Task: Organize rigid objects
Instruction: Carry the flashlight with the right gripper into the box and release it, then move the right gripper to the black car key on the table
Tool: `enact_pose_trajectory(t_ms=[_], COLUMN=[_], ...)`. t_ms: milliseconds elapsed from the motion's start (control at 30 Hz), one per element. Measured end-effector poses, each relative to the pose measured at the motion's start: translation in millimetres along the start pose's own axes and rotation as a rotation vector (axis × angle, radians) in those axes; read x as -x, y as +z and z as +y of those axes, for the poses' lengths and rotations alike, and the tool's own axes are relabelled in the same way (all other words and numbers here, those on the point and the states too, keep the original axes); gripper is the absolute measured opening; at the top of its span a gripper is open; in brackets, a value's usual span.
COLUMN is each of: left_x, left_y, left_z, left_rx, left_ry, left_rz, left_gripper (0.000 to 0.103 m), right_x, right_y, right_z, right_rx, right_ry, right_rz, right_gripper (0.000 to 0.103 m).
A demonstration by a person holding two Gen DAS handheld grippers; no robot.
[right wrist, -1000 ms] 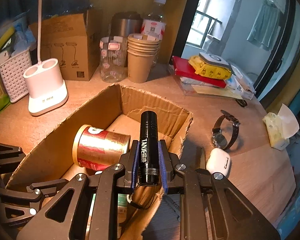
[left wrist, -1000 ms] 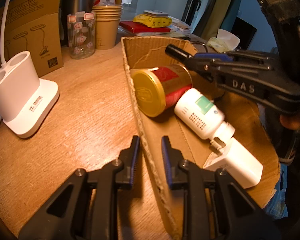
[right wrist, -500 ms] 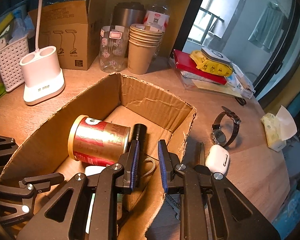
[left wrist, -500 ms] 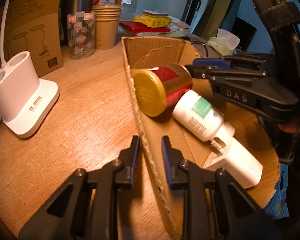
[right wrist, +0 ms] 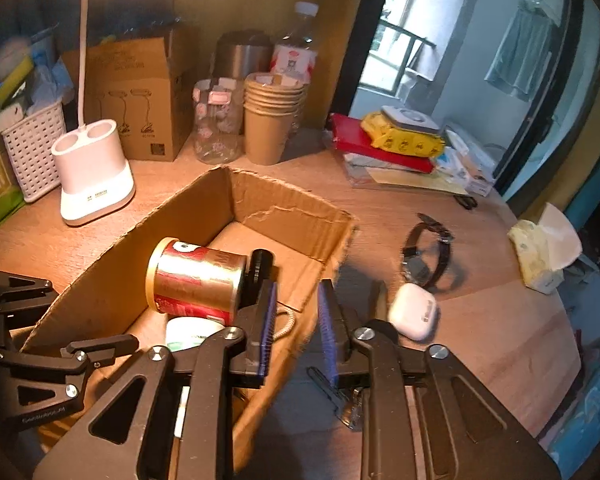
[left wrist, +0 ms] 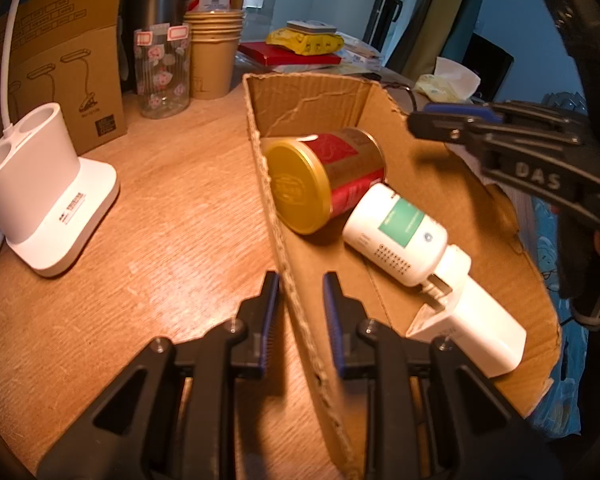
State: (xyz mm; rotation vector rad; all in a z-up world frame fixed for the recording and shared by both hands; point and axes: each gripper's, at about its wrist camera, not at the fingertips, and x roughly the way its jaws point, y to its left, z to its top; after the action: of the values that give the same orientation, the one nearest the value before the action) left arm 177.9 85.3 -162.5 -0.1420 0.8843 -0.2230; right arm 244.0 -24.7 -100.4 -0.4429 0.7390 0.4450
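Observation:
An open cardboard box (left wrist: 312,100) (right wrist: 284,208) lies on the wooden table. Inside it are a red and gold can (left wrist: 324,180) (right wrist: 196,280) on its side, a white bottle (left wrist: 396,236) with a green label, and a white plug-like block (left wrist: 472,328). A black torch (right wrist: 260,268) rests on the box floor beside the can. My left gripper (left wrist: 298,312) is shut astride the box's left wall. My right gripper (right wrist: 296,312) hovers over the box's right wall, its jaws opening with nothing between them; it also shows as the right gripper (left wrist: 424,120) at the right of the left wrist view.
Right of the box lie a wristwatch (right wrist: 424,256), a white earbud case (right wrist: 412,312) and a small metal tool (right wrist: 340,396). A white lamp base (right wrist: 96,176), a glass jar (right wrist: 216,120), stacked paper cups (right wrist: 272,120) and a brown carton (right wrist: 140,92) stand behind. Tissues (right wrist: 544,248) sit far right.
My right gripper let go of the black torch, which now lies in the box, then drew back and up to the right. The left gripper has stayed put.

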Motion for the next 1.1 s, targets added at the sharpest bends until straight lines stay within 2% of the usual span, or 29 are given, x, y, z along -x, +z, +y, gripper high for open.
enact_pose_trajectory(t_ms=[533,800,1100], left_x=[0,-1,-1], left_y=[0,0,0], left_z=[0,0,-1], left_rx=[-0.001,0.0,-0.001], left_ry=[0.001,0.001,0.001], left_rz=[0.0,0.0,0.0], left_gripper=[0.024,0.024,0.024], right_x=[30,27,14], right_y=[-18,-29,-41], right_z=[-53,-70,-72], right_rx=[-0.124,-0.167,-0.183], right_ry=[-0.063,-0.078,-0.068], right_rz=[-0.035,-0.02,0.012], right_gripper=[0.038,0.04,0.041])
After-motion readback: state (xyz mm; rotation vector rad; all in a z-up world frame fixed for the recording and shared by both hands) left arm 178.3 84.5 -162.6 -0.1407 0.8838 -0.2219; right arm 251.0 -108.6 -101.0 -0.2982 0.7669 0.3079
